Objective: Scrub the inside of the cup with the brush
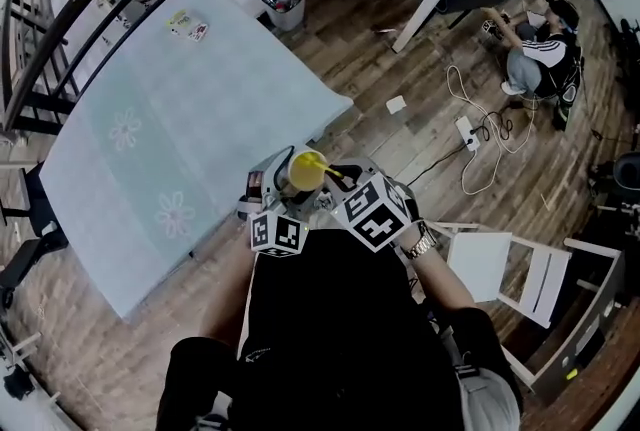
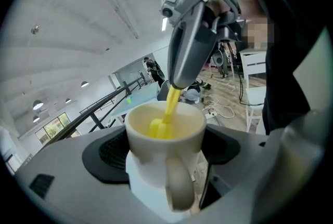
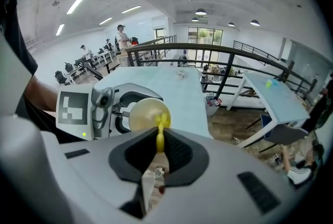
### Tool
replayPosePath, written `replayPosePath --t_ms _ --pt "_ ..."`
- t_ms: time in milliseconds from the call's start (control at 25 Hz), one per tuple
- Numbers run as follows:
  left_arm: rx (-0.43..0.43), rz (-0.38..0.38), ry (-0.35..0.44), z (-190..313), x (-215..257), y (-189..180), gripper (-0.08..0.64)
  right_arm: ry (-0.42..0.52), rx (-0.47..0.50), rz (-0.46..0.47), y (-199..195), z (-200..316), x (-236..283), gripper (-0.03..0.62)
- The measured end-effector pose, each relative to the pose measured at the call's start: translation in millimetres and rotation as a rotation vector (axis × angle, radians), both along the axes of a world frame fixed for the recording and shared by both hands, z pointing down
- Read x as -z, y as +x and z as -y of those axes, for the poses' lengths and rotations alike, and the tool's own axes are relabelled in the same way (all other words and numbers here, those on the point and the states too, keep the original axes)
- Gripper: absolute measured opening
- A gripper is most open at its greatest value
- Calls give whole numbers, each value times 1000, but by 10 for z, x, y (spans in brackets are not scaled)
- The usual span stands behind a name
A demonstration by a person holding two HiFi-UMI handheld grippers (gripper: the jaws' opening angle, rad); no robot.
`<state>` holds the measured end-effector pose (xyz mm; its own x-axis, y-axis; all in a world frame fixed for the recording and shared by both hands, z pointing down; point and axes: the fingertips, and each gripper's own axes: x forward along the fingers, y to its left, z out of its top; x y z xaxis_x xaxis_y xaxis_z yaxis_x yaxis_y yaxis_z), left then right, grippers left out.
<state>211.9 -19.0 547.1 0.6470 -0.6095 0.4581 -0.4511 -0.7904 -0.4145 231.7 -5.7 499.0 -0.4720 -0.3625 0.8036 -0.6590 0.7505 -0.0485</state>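
The cup (image 2: 164, 137) sits clamped in your left gripper (image 2: 166, 149), whose jaws have closed in on its white body from both sides, with the handle turned back toward that gripper's camera and the mouth facing up. From the head view you have it raised in front of your chest, just off the near edge of the table (image 1: 180, 119) and not resting on it. Your right gripper (image 3: 158, 137) has its jaws pinched nearly together on the thin yellow handle of the brush (image 2: 165, 123). It reaches down from above the cup, on the side away from the table. The brush head is below the rim, inside the cup, lying against the inner wall on the side farther from the cup's handle. So the scrubbing step looks to be in hand, not the approach. How much of the inside is done cannot be told. Next you need a firm, steady cup and a brush stroke that circles the wall and pushes toward the bottom. Watch that the thin handle does not twist in your grip.
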Motion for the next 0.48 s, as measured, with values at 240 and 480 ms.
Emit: replayPosePath --t_ms 240,480 --pt "0 54 15 14 -13 12 405 -116 57 2 10 -171 -107 38" --pt "-21 66 -4 -45 -104 78 405 -168 85 29 -20 -293 -135 38"
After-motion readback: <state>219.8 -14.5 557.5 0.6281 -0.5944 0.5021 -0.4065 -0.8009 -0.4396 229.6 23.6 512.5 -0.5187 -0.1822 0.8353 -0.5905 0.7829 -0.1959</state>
